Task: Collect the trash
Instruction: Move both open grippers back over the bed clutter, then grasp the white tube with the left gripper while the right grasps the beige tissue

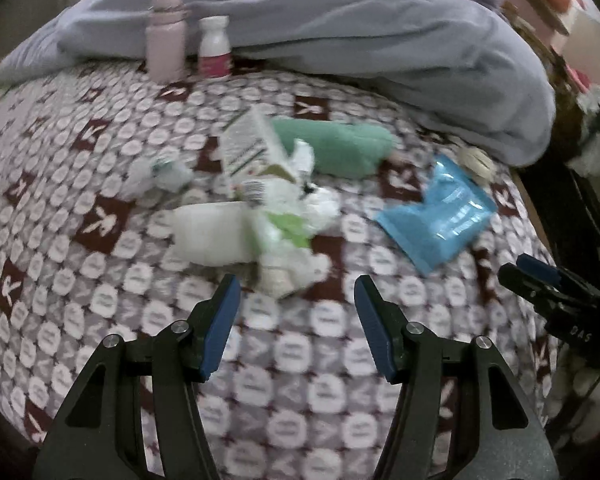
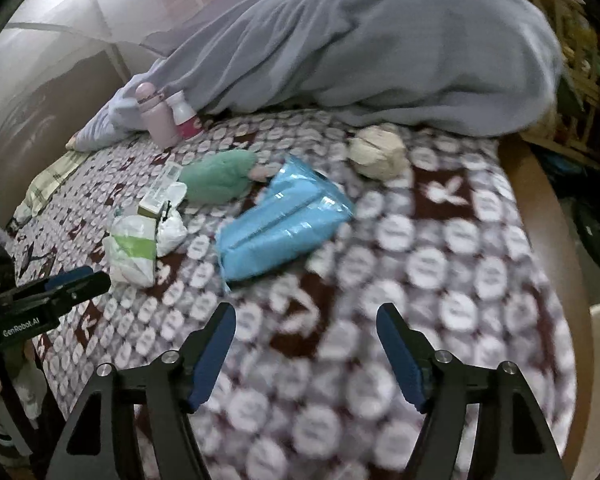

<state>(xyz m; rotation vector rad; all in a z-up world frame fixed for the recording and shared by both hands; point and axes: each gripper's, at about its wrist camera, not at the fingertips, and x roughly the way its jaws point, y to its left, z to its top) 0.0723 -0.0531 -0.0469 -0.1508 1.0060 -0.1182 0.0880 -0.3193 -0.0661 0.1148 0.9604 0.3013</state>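
Maroon-white patterned bedspread (image 2: 440,264) under scattered trash; grey blanket (image 2: 380,52) behind; left gripper (image 1: 296,300), right gripper (image 2: 306,328) fingers released, empty.

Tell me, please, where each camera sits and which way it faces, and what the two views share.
Left wrist: sits on the left gripper, looks down at the white wrappers on the patterned bed cover; own open fingers show, with the right gripper at the right edge.
Right wrist: sits on the right gripper, faces the blue pouch; own open fingers show, left gripper at the left edge.
Shared: blue pouch, green cloth, pink bottle, grey blanket.
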